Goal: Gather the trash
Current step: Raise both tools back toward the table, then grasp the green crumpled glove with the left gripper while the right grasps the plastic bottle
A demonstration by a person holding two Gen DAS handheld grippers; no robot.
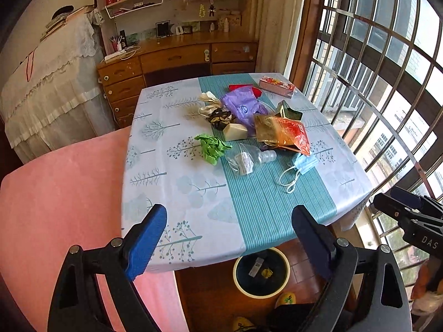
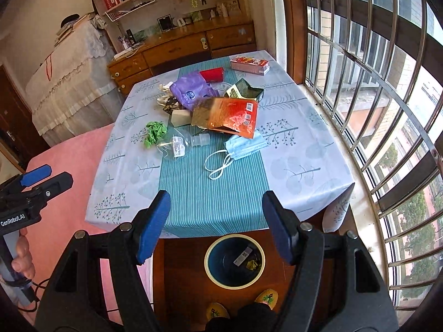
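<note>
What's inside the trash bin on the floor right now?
Inside the trash bin, a small white label strip and a crumpled yellowish scrap lie on its dark bottom. The near inner wall is hidden by the rim.

Clear tablecloth (image 2: 210, 193) before trash pile (image 2: 221, 110)

- One crushed plastic bottle (image 2: 177, 145)
- One blue face mask (image 2: 245, 145)
- One green paper wad (image 2: 155, 132)
- One purple bag (image 2: 191, 90)
- One orange pouch (image 2: 232, 114)
- One bin (image 2: 234, 261), two scraps inside

Trash pile (image 1: 249, 121) lies on the table (image 1: 171, 171); bin (image 1: 261, 272) stands on the floor before it.
</note>
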